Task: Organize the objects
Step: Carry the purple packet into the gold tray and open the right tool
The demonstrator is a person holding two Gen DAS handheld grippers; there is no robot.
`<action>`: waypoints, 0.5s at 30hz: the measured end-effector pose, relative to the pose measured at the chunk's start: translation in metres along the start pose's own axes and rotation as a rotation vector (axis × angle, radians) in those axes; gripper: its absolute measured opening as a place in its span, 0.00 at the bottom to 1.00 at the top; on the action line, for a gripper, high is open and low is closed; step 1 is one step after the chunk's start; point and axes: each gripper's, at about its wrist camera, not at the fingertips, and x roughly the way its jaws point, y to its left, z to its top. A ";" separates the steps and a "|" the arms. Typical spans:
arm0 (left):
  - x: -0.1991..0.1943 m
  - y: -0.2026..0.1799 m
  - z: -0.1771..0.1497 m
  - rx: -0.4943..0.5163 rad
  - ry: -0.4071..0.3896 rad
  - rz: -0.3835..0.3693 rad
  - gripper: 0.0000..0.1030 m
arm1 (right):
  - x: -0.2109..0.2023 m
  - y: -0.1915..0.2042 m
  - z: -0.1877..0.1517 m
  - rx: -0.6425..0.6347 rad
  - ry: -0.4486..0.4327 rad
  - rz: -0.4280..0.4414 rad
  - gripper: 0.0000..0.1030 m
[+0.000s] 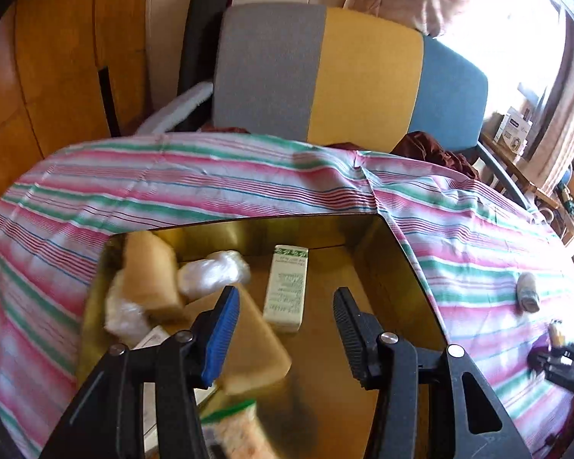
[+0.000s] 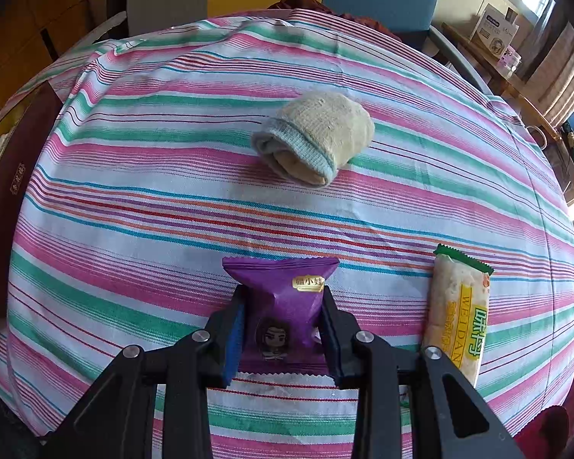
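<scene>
The left gripper [image 1: 287, 306] hangs over a gold-lined box [image 1: 398, 279] that sits on a striped cloth [image 1: 210, 183]. Its jaws stand apart with nothing between them — only the bare gold floor of the box shows in the gap. In the box, just beyond the fingers, lies a white carton [image 1: 287, 288] with green print. To its left are a tan block [image 1: 153, 275] leaning at the far left wall, a second tan block [image 1: 256, 348] nearer and partly behind the blue-padded finger [image 1: 222, 336], and two crumpled clear wrappers [image 1: 214, 271]. At the near edge a snack pack [image 1: 237, 428] with a green top shows, blurred. Beyond the cloth stands a chair back [image 1: 317, 72] in grey, yellow and blue.

The right gripper [image 2: 283, 317] is clamped on a purple packet [image 2: 283, 294] — both pads press its sides, and the packet's far end fans out past the fingertips over the cloth. The packet has a gold label and a small cartoon figure. To its right, well apart, a long snack bar [image 2: 459, 310] in a yellow and green wrapper lies on the cloth. Farther off, near the middle of the cloth, rests a rolled sock [image 2: 317, 134], beige with a pale blue cuff. At the far left edge the dark outer wall of the box [image 2: 15, 191] is visible.
</scene>
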 end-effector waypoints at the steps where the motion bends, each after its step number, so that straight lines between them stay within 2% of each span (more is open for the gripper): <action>1: -0.011 0.000 -0.007 0.009 -0.018 0.005 0.51 | -0.001 0.001 0.000 -0.004 -0.001 -0.005 0.33; 8: -0.058 0.003 -0.054 0.055 -0.077 0.059 0.54 | -0.008 0.008 -0.001 -0.006 -0.005 -0.033 0.33; 12: -0.069 0.009 -0.070 0.046 -0.075 0.069 0.54 | -0.034 0.020 0.006 0.032 -0.063 0.020 0.33; 15: -0.073 0.012 -0.078 0.054 -0.079 0.079 0.54 | -0.058 0.050 0.020 -0.001 -0.135 0.088 0.33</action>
